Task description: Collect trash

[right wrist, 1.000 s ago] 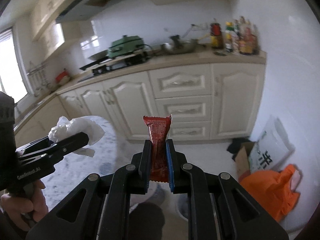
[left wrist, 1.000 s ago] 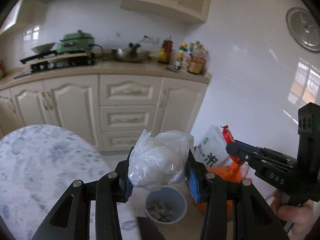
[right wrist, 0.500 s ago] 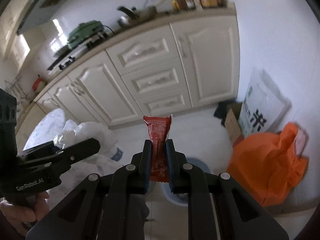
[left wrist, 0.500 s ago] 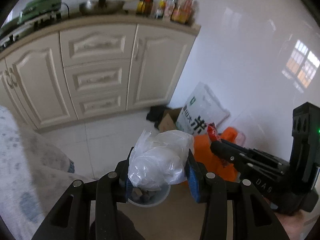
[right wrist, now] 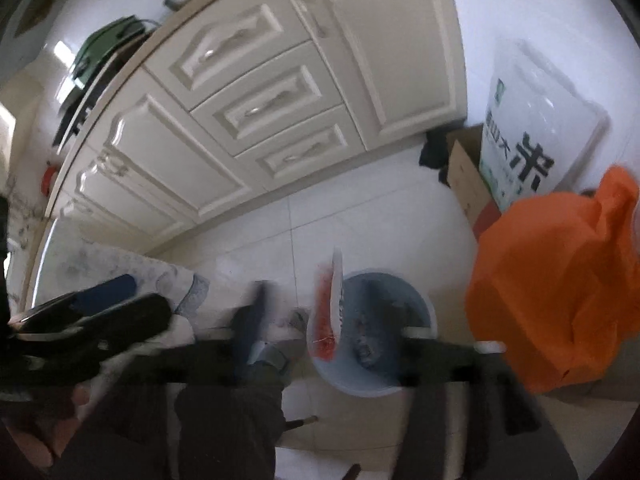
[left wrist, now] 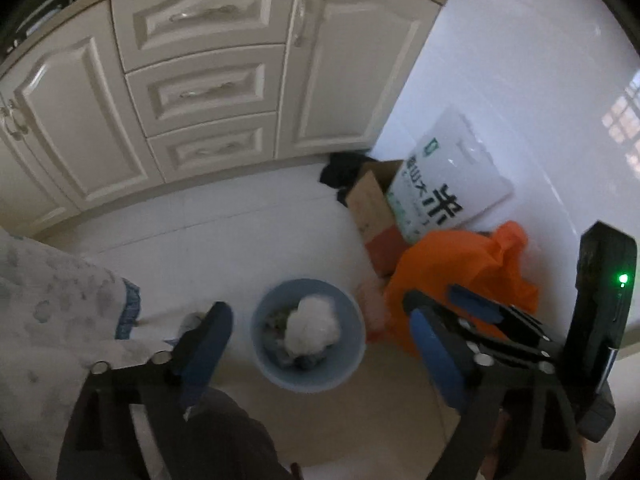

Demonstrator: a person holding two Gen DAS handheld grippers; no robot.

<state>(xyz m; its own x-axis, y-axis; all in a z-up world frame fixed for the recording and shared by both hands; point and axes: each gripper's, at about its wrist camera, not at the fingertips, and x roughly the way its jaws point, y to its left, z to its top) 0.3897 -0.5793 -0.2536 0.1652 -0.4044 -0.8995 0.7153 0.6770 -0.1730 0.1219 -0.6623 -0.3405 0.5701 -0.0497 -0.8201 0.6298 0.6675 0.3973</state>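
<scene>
Left gripper [left wrist: 320, 344]: fingers spread wide apart and empty, at the bottom of the left wrist view, straddling the bin below.
Right gripper [right wrist: 328, 320]: blurred in its own view, but the fingers read as spread apart with nothing clamped; in the left wrist view its fingers at lower right also stand apart.
White plastic wad [left wrist: 314, 330]: lies inside the blue bin [left wrist: 352, 360], lower centre of the left wrist view, on top of darker rubbish. This piece looks done.
Red wrapper [right wrist: 329, 312]: motion-smeared, lower centre of the right wrist view, at the left rim of the bin and free of both fingers. It seems to be dropping; whether it lands inside or glances off the rim cannot be told.
Surroundings: orange bag [left wrist: 452, 276] just right of the bin, with a cardboard box [left wrist: 372, 216] and a white printed sack [left wrist: 440, 184] behind it toward the right; cream cabinets [left wrist: 200, 80] fill the upper half; the marbled table [left wrist: 48, 312] edge shows at left.
Progress: judged from this, both carried pieces are released over the bin.
Left to do: confirm the wrapper is in. The table top is mostly out of view, so further trash cannot be ruled out.
</scene>
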